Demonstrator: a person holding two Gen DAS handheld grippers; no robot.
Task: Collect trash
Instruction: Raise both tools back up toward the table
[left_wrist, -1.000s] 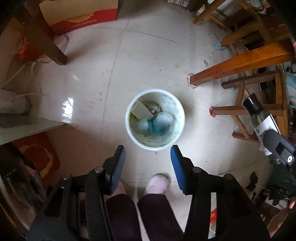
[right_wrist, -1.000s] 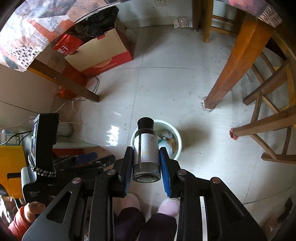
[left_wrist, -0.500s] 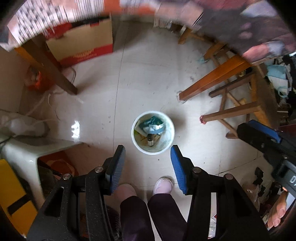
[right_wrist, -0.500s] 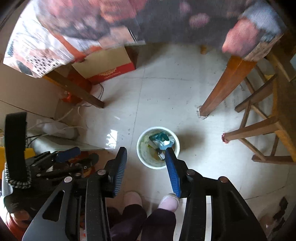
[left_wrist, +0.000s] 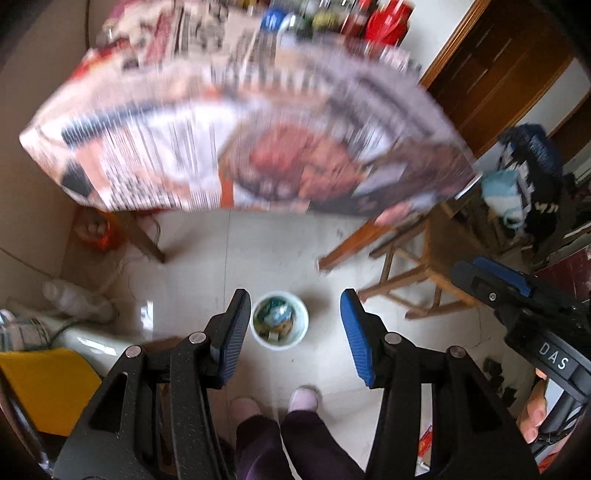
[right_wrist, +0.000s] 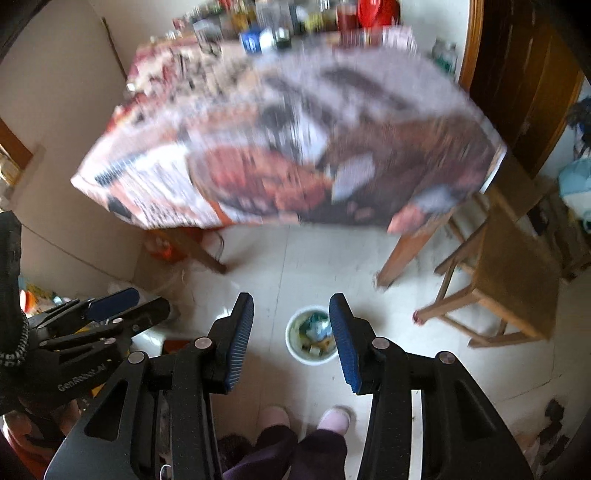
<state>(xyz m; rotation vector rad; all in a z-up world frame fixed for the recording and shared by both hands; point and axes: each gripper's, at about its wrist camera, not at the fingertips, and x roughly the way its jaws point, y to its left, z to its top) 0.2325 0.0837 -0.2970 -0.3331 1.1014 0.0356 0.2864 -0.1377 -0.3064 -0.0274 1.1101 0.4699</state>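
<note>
A white trash bin (left_wrist: 279, 324) stands on the tiled floor far below, with blue-green wrappers and scraps inside; it also shows in the right wrist view (right_wrist: 309, 340). My left gripper (left_wrist: 293, 332) is open and empty, high above the bin. My right gripper (right_wrist: 291, 334) is open and empty, also high above the bin. The right gripper shows at the right edge of the left wrist view (left_wrist: 517, 295), and the left gripper at the left of the right wrist view (right_wrist: 92, 317).
A table with a printed cloth (left_wrist: 240, 129) fills the upper view, blurred, with bottles and cans at its far end (right_wrist: 280, 26). Wooden stools (right_wrist: 509, 280) stand on the right. A yellow item (left_wrist: 40, 387) lies at lower left. The person's feet (right_wrist: 306, 417) stand below.
One second ago my right gripper held a bottle over the bin; it opened and the bottle is gone from it. Both grippers have since risen far above the floor to table height.
</note>
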